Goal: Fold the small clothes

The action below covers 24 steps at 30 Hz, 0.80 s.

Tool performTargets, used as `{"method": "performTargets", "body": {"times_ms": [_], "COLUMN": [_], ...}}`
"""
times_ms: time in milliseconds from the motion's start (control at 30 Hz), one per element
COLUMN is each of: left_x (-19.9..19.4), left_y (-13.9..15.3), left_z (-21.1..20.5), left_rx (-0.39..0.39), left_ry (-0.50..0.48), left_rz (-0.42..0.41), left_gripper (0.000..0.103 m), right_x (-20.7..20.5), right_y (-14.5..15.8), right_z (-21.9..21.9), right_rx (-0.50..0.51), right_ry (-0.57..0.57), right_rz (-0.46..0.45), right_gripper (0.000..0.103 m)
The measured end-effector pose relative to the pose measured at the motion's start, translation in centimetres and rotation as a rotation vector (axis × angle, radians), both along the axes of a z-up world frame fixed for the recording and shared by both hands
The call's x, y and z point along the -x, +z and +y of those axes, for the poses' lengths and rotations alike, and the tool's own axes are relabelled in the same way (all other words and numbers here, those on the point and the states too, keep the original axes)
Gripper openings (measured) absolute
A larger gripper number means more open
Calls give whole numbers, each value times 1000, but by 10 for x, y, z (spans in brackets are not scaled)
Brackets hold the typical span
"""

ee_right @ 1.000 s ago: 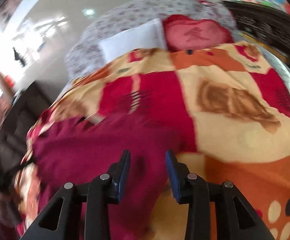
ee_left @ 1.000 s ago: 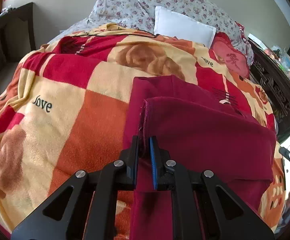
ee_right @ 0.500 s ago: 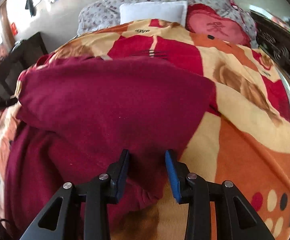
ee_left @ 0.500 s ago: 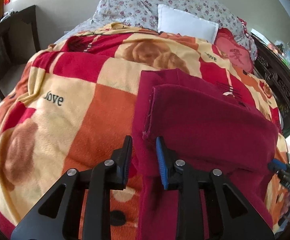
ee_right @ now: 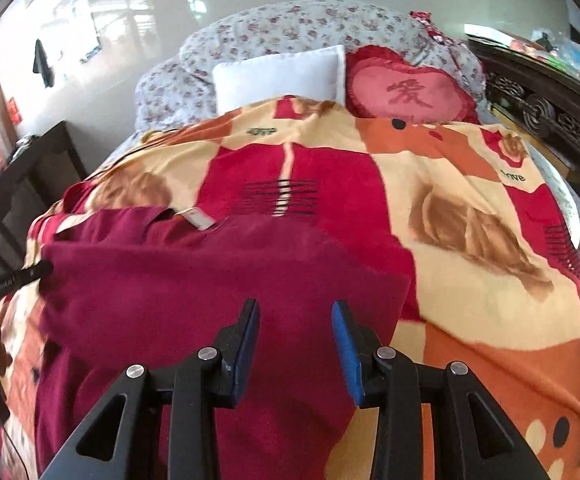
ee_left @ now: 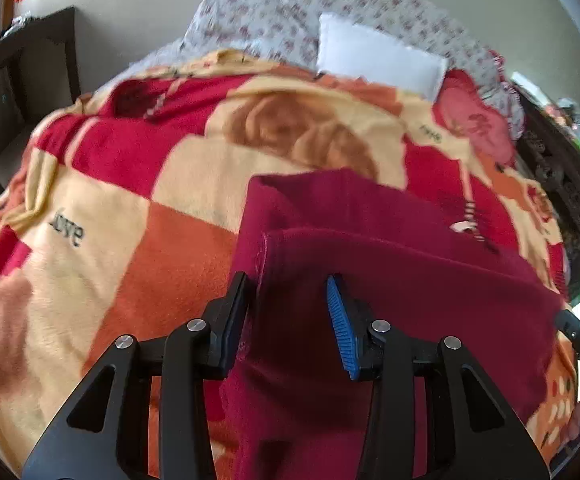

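A maroon garment [ee_left: 410,300] lies folded over on itself on the bed's patterned blanket [ee_left: 109,220]. My left gripper [ee_left: 287,280] hovers at the garment's left folded edge. Its jaws are opening, and the cloth lies loose beneath them with neither pad pressing on it. In the right wrist view the same garment [ee_right: 189,280] spreads to the left, a white tag showing at its far edge. My right gripper [ee_right: 296,304] is open just above the garment's right part, with nothing pinched. Each gripper's black tip shows at the edge of the other's view.
A white pillow [ee_right: 277,76] and a red heart cushion [ee_right: 406,92] rest against floral bedding at the head of the bed. A dark carved wooden frame [ee_right: 550,120] runs along the right side. A dark table [ee_left: 9,72] stands to the left.
My left gripper was shut on the garment's folded edge and has let it go, its jaws spreading. Both grippers have shifted a little over the cloth, and the fold now lies flat.
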<state>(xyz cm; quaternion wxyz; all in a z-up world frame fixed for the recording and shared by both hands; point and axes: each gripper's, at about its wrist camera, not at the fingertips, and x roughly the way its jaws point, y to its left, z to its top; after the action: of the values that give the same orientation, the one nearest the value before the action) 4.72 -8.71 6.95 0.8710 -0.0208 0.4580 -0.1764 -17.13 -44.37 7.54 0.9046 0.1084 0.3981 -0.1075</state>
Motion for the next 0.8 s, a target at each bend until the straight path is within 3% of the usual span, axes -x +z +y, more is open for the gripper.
{"method": "performTargets", "body": {"times_ms": [100, 233, 567, 700, 800], "left_x": [-11, -16, 10, 27, 39], "left_y": [-14, -18, 0, 4, 8], "left_z": [-5, -6, 0, 4, 6], "left_rx": [-9, -10, -54, -59, -67], "left_ry": [4, 14, -9, -20, -39], "left_rz": [25, 33, -3, -12, -10], "left_gripper": [41, 44, 43, 43, 43], "right_x": [-12, -12, 35, 46, 42], "right_y": [-17, -24, 4, -7, -33], "right_z": [-13, -27, -4, 21, 25], "right_rx": [-24, -73, -71, -44, -27], "right_ry": [-18, -47, -4, 43, 27], "right_rz": [39, 14, -39, 16, 104], "right_gripper": [36, 52, 52, 52, 52]}}
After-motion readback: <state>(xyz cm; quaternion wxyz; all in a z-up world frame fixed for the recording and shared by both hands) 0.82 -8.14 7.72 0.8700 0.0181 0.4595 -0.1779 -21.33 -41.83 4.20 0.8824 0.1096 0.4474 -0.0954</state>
